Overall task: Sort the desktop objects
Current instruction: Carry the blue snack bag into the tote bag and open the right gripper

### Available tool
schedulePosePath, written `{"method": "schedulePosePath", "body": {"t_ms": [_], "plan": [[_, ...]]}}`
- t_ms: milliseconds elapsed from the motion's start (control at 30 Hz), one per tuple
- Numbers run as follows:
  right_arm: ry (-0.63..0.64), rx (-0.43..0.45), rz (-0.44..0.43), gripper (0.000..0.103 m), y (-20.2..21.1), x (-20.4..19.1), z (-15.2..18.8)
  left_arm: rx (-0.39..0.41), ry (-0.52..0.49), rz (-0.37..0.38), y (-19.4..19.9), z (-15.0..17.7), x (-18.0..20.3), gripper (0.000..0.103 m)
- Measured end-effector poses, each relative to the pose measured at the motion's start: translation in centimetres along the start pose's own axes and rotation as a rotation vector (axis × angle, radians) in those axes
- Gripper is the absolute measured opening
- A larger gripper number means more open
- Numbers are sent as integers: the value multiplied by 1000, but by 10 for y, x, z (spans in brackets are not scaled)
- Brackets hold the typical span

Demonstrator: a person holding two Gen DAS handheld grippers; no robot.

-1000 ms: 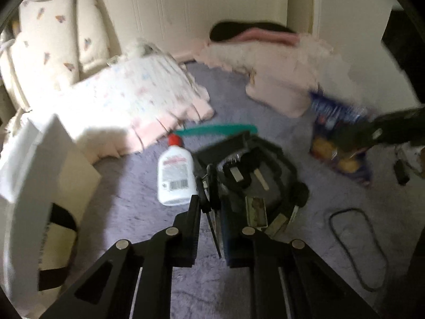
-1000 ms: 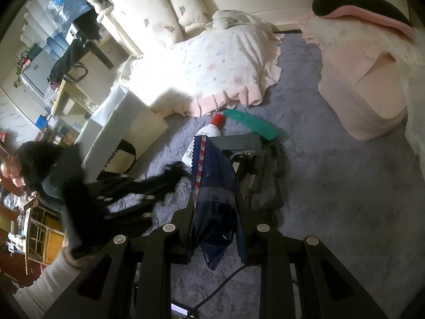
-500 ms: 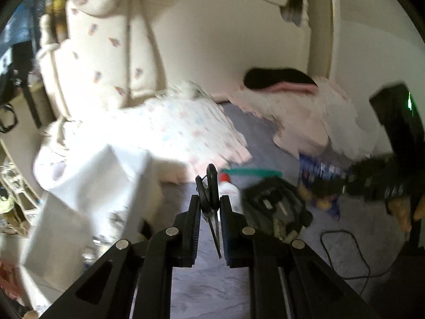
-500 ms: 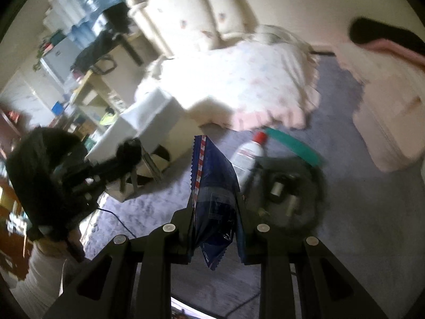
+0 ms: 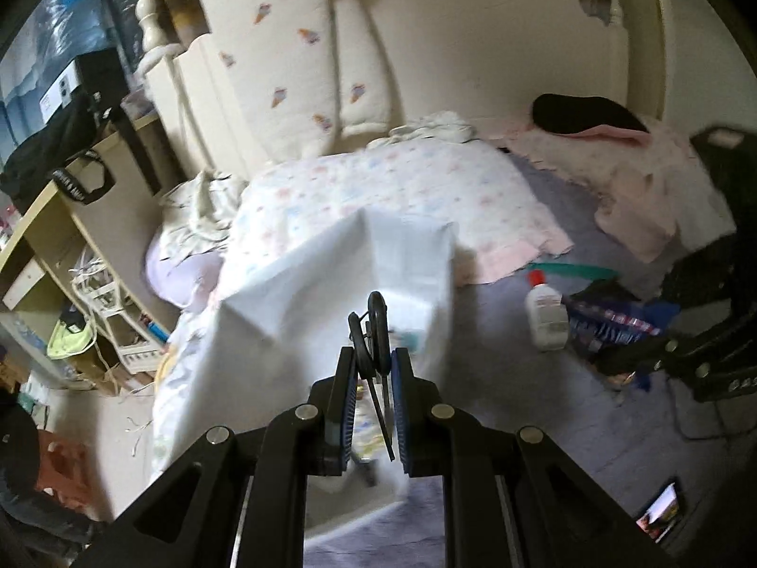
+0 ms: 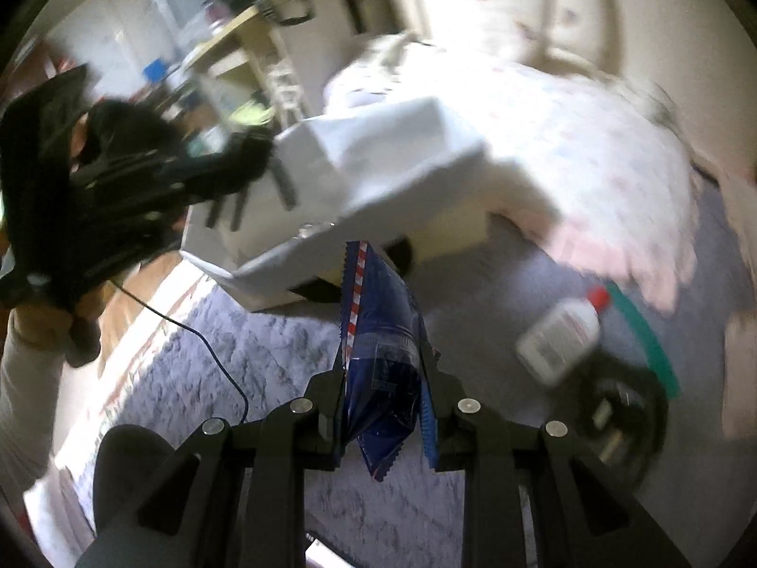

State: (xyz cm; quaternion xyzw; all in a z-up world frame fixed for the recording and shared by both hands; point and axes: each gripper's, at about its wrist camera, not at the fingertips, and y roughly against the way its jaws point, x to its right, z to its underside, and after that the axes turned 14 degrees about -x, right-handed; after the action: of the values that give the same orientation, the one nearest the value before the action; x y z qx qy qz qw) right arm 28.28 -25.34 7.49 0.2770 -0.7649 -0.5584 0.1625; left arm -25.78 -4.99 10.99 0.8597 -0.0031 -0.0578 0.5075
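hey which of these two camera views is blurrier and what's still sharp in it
Right wrist view: heavy motion smear over the white bag and bottle; only the hand-held gripper and blue packet stay crisp. Left wrist view: milder blur, scissors sharp.

The left gripper (image 5: 371, 407) is black with blue pads, and it clamps black-handled scissors (image 5: 371, 331). The right gripper (image 6: 385, 407) is black too, pinching a dark blue snack bag (image 6: 378, 345) with a red-and-white striped edge. At twelve o'clock from the scissors sits a white paper bag (image 5: 340, 260). At three o'clock lies a white bottle (image 5: 544, 310) with a red cap. The carpet (image 5: 497, 378) is greyish lilac. The pillow (image 5: 388, 189) is white with pastel pink and blue dots and a pink frill. The cushion (image 5: 293, 47) is cream with small ice-cream-cone prints. A teal strip (image 5: 572, 270) lies behind the bottle.
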Motion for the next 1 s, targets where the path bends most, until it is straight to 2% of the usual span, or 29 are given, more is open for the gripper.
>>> {"method": "schedulePosePath", "body": {"t_ms": [233,333,500,600,667,700,767,800,833,1000], "plan": [[118,35,25,24,-9,-39,-70,-118,24,-34,-50,4,-40,13],[137,21,11,24,-27,-47,-90,-135,23,-22,-69,9,-42,13],[193,19,13,24,-53,-66,-108,-152,11,-25,-89,16,-46,13],[221,15,21,24,-63,-75,-112,-158,-1,-53,-98,16,-51,13],[221,-2,18,24,-71,-75,-116,-142,-31,-87,-102,16,-50,17],[216,-4,12,26,-74,-75,-118,-141,-47,-114,-104,15,-50,26],[212,-6,26,48,-78,-75,-119,-133,-60,-173,-106,16,-47,70],[213,-9,38,74,-80,-76,-120,-102,-62,-188,-103,18,-45,80],[216,10,50,89,-79,-77,-118,-66,-71,-187,-98,20,-43,82],[230,23,68,89,-77,-76,-113,-75,-108,-159,-97,17,-33,81]]}}
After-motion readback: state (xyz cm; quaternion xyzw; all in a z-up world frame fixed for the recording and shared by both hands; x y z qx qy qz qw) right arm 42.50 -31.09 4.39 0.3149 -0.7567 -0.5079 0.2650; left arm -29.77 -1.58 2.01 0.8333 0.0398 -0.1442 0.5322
